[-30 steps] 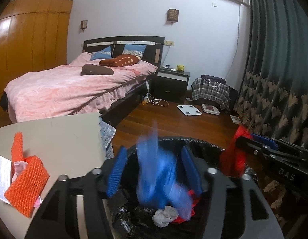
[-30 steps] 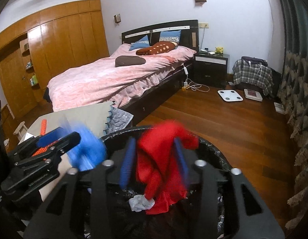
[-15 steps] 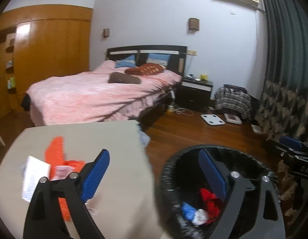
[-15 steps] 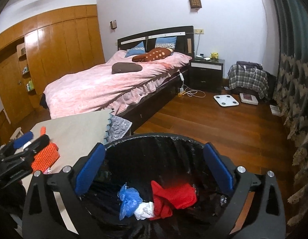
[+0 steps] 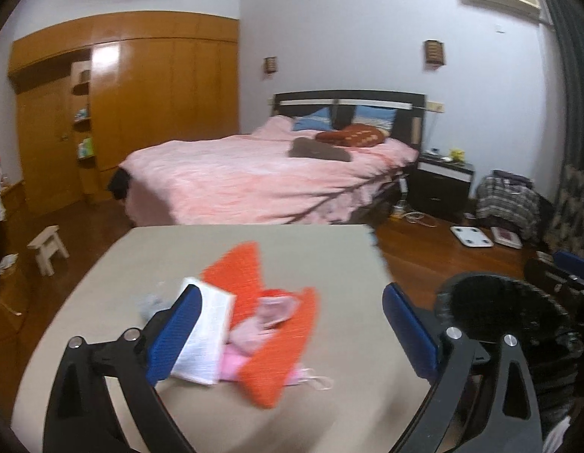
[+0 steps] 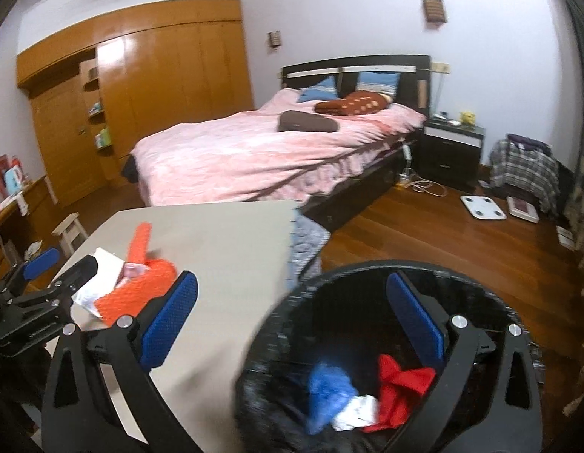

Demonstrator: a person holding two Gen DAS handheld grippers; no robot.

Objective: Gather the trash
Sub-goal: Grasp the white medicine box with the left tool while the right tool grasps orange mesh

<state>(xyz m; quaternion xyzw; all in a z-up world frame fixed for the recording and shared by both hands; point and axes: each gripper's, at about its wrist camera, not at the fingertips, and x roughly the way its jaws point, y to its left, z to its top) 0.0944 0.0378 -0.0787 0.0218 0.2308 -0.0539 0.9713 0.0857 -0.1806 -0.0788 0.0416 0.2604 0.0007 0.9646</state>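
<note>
A black-lined trash bin [image 6: 367, 275] stands beside a beige table [image 6: 224, 234]. In it lie a blue bag [image 6: 328, 389], a red wrapper [image 6: 401, 381] and a white wad [image 6: 358, 411]. My right gripper [image 6: 292, 277] hangs open over the bin's left rim and holds nothing. My left gripper [image 5: 291, 290] is over the table, its jaws opening, nothing gripped. Beyond its pads lie orange foam netting [image 5: 277, 343], white paper [image 5: 209, 336], a pink scrap [image 5: 269, 313] and a grey wad [image 5: 152, 302]. The bin [image 5: 499, 302] sits at that view's right.
A pink bed [image 6: 254, 151] stands behind the table, with a wooden wardrobe [image 6: 160, 75] to the left. A small stool [image 5: 48, 243] stands on the floor at left. A white scale [image 6: 482, 207], a nightstand [image 6: 452, 147] and a curtain [image 5: 571, 113] are at right.
Both grippers opened and let go of the blue bag and the red wrapper, which now lie in the bin. The left gripper swung left over the table; the right shifted left too.
</note>
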